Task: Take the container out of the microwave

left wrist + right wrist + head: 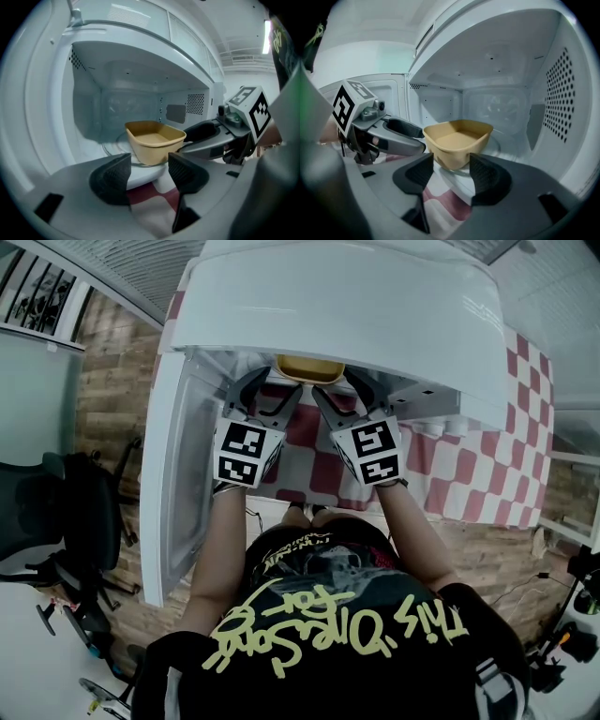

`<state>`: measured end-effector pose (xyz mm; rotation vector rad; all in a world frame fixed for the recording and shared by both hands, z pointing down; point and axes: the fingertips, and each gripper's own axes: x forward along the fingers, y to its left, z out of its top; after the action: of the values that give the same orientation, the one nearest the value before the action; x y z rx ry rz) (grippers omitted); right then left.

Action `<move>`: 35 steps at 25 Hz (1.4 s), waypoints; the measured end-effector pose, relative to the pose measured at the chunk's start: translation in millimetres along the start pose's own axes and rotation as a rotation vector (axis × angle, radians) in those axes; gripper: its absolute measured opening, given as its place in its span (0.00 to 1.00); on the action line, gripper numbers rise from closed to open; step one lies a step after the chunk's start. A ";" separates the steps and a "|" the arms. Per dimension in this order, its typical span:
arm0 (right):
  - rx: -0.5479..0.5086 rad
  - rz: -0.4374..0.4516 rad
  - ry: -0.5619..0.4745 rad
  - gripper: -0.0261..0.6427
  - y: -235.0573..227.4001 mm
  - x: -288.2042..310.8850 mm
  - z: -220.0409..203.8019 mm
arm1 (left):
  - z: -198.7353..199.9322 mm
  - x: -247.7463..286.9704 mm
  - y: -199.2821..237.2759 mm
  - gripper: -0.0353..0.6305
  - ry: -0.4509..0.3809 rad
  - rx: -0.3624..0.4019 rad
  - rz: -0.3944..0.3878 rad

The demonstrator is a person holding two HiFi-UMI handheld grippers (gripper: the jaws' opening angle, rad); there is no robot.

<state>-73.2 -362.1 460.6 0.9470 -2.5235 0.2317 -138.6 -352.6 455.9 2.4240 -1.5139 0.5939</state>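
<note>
A tan, empty, square container (154, 138) (458, 139) (309, 368) sits on the glass turntable (117, 145) inside the open white microwave (356, 306). My left gripper (149, 176) (265, 401) is open just outside the cavity mouth, its jaws pointing at the container's near left corner without touching it. Level with it on the other side, my right gripper (450, 177) (339, 397) is open too, and aimed at the container's near right corner. Neither holds anything.
The microwave door (173, 474) hangs open to the left, close to my left arm. A red and white checked cloth (469, 474) covers the surface under the microwave. The perforated right wall (562, 98) bounds the cavity. A black office chair (66, 521) stands at the far left.
</note>
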 end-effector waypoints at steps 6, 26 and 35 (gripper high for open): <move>-0.007 0.003 -0.007 0.38 0.7 2.4 1.9 | -0.5 4.9 -0.9 0.42 -0.003 -0.008 -0.024; 0.023 0.000 -0.023 0.38 0.1 8.1 3.6 | 0.6 13.9 -3.1 0.41 0.004 0.027 -0.059; 0.035 -0.017 -0.025 0.38 -2.7 4.7 2.3 | 5.0 11.5 -8.9 0.39 -0.006 0.021 -0.040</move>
<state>-75.3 -367.6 460.7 0.9910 -2.5410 0.2613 -125.1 -359.9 456.8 2.4672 -1.4653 0.5986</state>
